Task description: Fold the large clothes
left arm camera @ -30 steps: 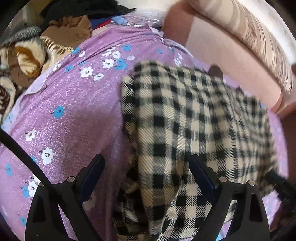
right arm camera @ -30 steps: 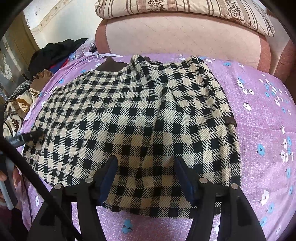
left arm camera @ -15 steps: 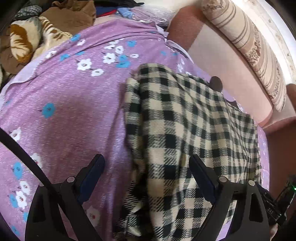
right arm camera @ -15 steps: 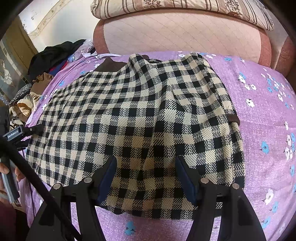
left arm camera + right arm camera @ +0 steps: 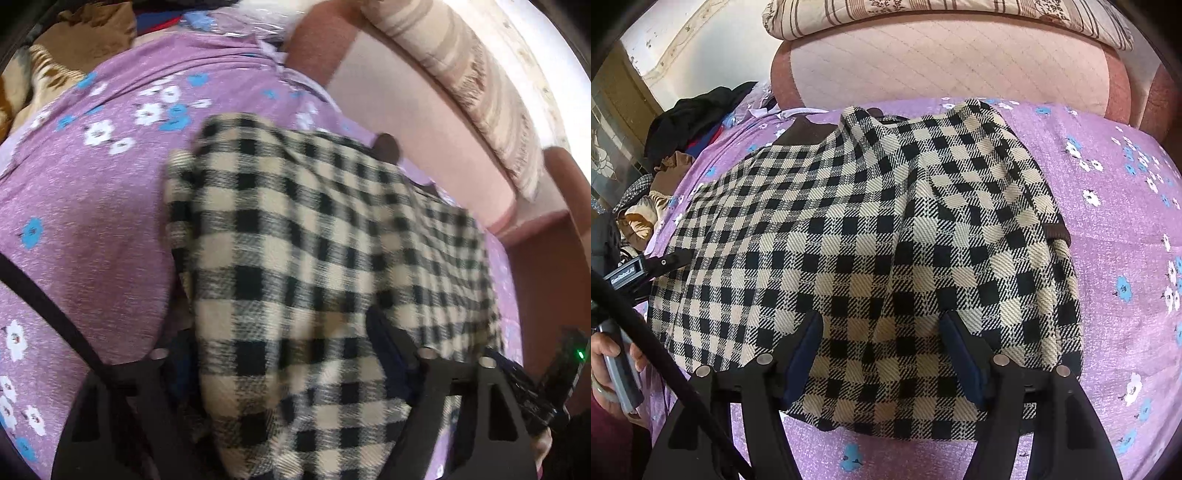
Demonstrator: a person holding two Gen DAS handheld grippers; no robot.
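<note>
A black-and-cream checked garment [image 5: 871, 236] with brown collar and cuff lies partly folded on the purple flowered bedsheet [image 5: 1126, 229]. My right gripper [image 5: 882, 343] is open just above the garment's near hem, empty. In the left wrist view the same garment [image 5: 317, 266] fills the middle, and its left edge bulges between the jaws of my left gripper [image 5: 280, 354], which stands open around the cloth. The left finger is partly hidden by fabric. The left gripper also shows at the garment's left edge in the right wrist view [image 5: 661, 264].
A pink padded headboard [image 5: 945, 62] with a striped pillow [image 5: 960, 14] on top stands at the far end. A pile of other clothes [image 5: 683, 125] lies at the far left of the bed. The right gripper body [image 5: 546, 387] shows at lower right.
My left gripper has pushed forward onto the garment's left edge, so the cloth now lies between its fingers. The right gripper has edged slightly closer to the hem.
</note>
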